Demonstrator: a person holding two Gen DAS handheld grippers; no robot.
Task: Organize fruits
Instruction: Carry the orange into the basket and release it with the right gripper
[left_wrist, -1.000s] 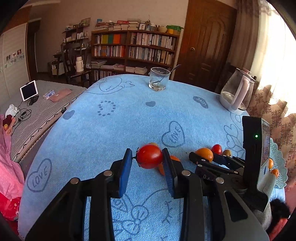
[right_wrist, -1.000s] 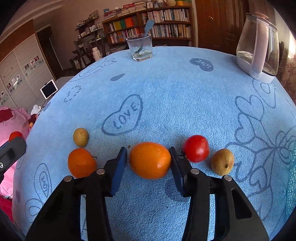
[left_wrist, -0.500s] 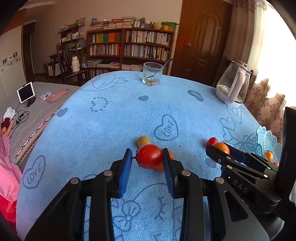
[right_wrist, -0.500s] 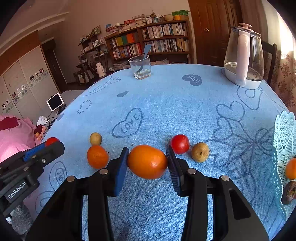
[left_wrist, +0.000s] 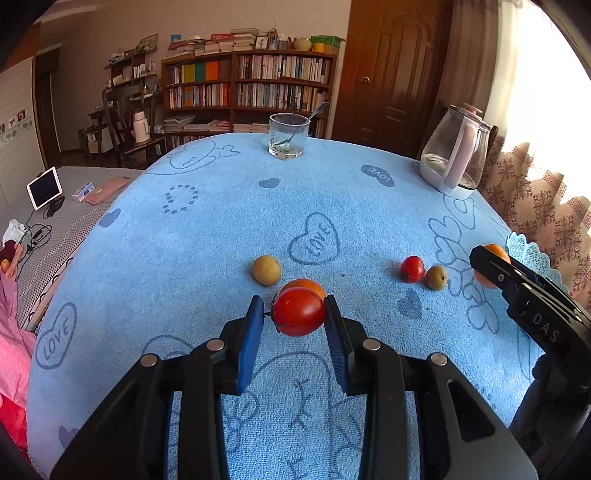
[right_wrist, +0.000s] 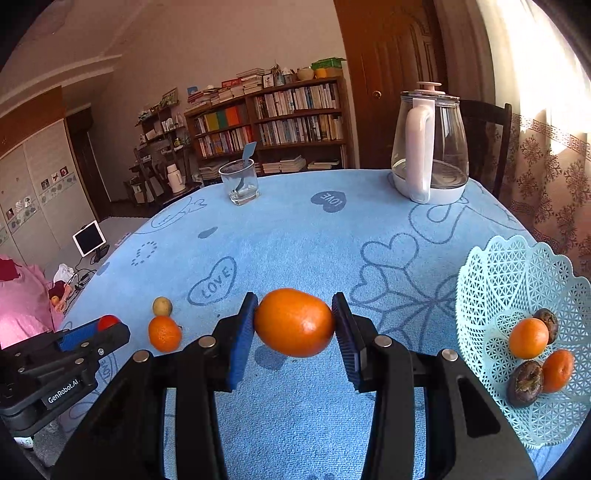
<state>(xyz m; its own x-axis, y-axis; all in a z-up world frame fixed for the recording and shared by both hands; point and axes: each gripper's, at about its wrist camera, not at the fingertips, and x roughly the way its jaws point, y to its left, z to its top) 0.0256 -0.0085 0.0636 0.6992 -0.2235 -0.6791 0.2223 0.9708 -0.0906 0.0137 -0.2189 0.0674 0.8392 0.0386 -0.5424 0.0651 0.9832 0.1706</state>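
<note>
My left gripper (left_wrist: 294, 314) is shut on a red tomato (left_wrist: 298, 311), held just above the blue tablecloth. Right behind the tomato an orange (left_wrist: 304, 284) lies on the cloth, with a small yellowish fruit (left_wrist: 266, 270) to its left. Farther right lie a second tomato (left_wrist: 412, 268) and a brownish fruit (left_wrist: 436, 277). My right gripper (right_wrist: 293, 319) is shut on a large orange (right_wrist: 294, 322) and holds it in the air. To its right stands a pale lattice basket (right_wrist: 517, 273) holding two oranges (right_wrist: 528, 338) and two dark fruits (right_wrist: 524, 382).
A glass with a spoon (left_wrist: 288, 140) stands at the table's far side, a clear kettle (left_wrist: 456, 162) at the far right. A bed with a tablet (left_wrist: 44, 187) runs along the table's left edge. In the right wrist view the left gripper (right_wrist: 107, 328) is low at left.
The right gripper has lifted the orange and carried it rightward, bringing the basket into its view. The left gripper has kept its hold on the tomato and barely shifted.
</note>
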